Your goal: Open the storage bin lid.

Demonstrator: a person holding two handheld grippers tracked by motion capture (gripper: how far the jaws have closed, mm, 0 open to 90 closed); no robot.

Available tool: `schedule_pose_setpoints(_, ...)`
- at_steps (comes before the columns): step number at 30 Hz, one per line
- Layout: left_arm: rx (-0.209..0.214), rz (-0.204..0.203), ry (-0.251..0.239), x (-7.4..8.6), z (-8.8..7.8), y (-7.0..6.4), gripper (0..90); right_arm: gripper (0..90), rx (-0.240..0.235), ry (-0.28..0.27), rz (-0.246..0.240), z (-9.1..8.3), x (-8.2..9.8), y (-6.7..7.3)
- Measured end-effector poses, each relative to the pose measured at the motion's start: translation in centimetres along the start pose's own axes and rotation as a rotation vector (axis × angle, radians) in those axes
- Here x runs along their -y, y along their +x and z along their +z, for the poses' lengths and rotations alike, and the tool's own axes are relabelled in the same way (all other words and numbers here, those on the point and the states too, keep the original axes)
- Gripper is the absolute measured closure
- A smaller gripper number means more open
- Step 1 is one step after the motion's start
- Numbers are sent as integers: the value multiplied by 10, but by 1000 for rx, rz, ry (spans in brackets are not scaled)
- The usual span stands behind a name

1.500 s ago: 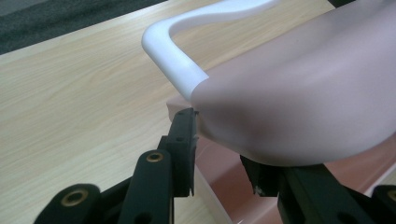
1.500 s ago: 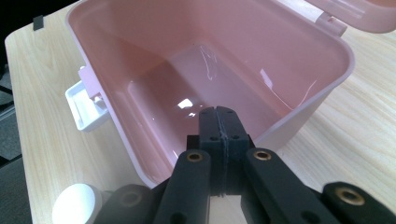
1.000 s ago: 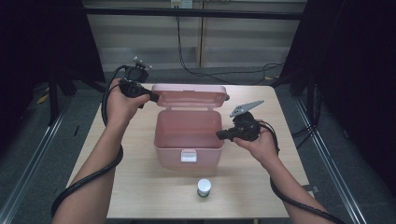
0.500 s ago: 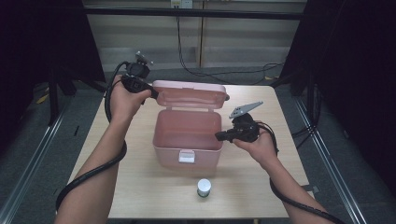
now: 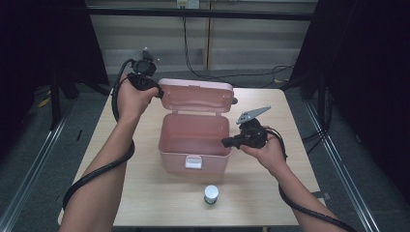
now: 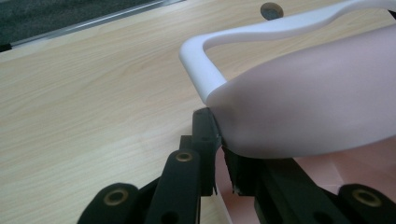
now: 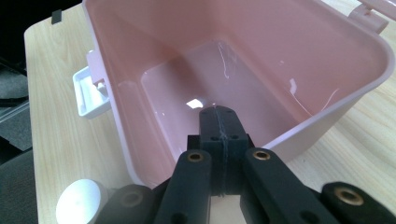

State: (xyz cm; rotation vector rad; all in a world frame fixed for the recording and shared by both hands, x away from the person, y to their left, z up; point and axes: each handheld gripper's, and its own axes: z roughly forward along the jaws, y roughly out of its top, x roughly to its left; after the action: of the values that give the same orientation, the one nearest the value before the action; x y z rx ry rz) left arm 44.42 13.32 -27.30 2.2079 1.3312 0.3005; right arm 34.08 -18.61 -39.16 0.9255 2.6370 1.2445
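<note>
Light wooden table (image 5: 145,203) in a dark-curtained bay, grey floor and cables behind.

Nearest, by the front edge: small round white-capped jar (image 5: 211,194), upright, untouched, just in front of the box and apart from it.

Behind that, mid-table: pink plastic box (image 5: 193,159), white latch (image 5: 193,162) hanging loose on the front wall. Looks empty inside in the right gripper view.

At the box's right rim: right gripper (image 5: 226,142), jaws pressed together on nothing, tips over the rim and pointing into the cavity (image 7: 219,114). Contact with the wall not clear; probably steadying.

Farther back: hinged pink lid (image 5: 196,96), swung up and tilted back past upright, white carry handle (image 6: 233,35) behind it.

At the lid's left corner: left gripper (image 5: 158,93), jaws just closing, now pinched on the lid's edge (image 6: 219,135).

Progress, as a judgement: unlatching and opening done, lid held fully back. Left to do: likely loading the jar, then lowering the lid and latching. Roughly a third through.
</note>
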Motion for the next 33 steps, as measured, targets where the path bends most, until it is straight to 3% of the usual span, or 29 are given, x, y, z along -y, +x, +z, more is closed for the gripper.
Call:
schedule_pose_setpoints(16, -10, -34, 11, -13, 5, 2, 840, 900, -18, 7, -10, 1, 1, -1)
schedule_pose_setpoints(33, -12, -43, 0, -25, 12, 7, 847, 900, -33, 13, -17, 8, 0, -2)
